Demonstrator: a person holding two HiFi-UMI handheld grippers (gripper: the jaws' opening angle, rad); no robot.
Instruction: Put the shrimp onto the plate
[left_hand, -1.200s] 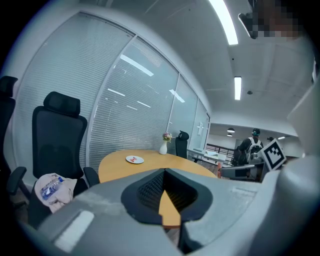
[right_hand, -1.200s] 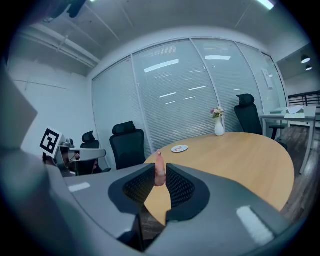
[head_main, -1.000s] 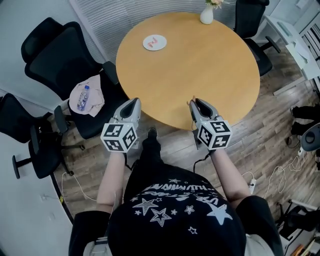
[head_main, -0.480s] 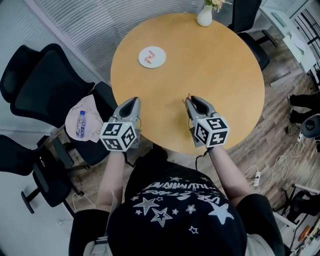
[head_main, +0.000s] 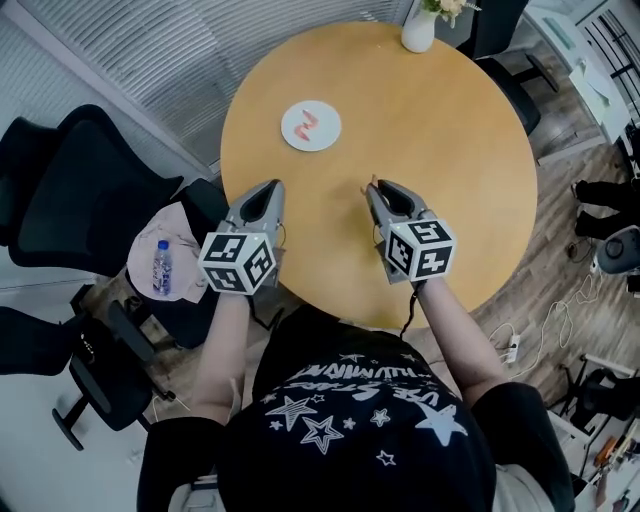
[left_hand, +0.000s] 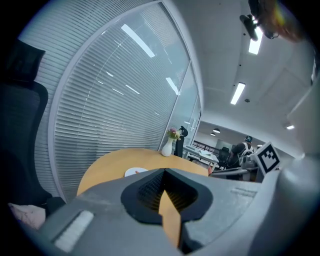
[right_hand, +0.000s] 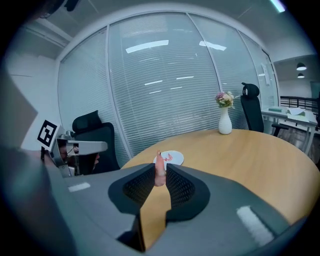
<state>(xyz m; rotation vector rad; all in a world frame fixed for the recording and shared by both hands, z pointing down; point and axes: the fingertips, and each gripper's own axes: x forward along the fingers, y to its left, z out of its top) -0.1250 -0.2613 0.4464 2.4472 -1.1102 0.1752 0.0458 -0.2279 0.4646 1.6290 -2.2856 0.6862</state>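
Shrimp (right_hand: 159, 169) clamped upright in right gripper (head_main: 376, 190), short of plate (head_main: 326, 137), likely for carrying over; left gripper (head_main: 270, 190) closed empty, idle, also short of plate.

The table (head_main: 430, 130) is tan wood. The plate (head_main: 311, 127) is white with a pink-red mark; the shrimp (right_hand: 159, 169) is pale pink. The left tongs (head_main: 270, 186) and right tongs (head_main: 374, 186) are grey with black pads and black-and-white square markers. The shirt (head_main: 350, 400) is black with white stars.

Left claw (head_main: 271, 187), right claw (head_main: 374, 187) farther over the table (head_main: 450, 150); plate (head_main: 326, 136) nearer
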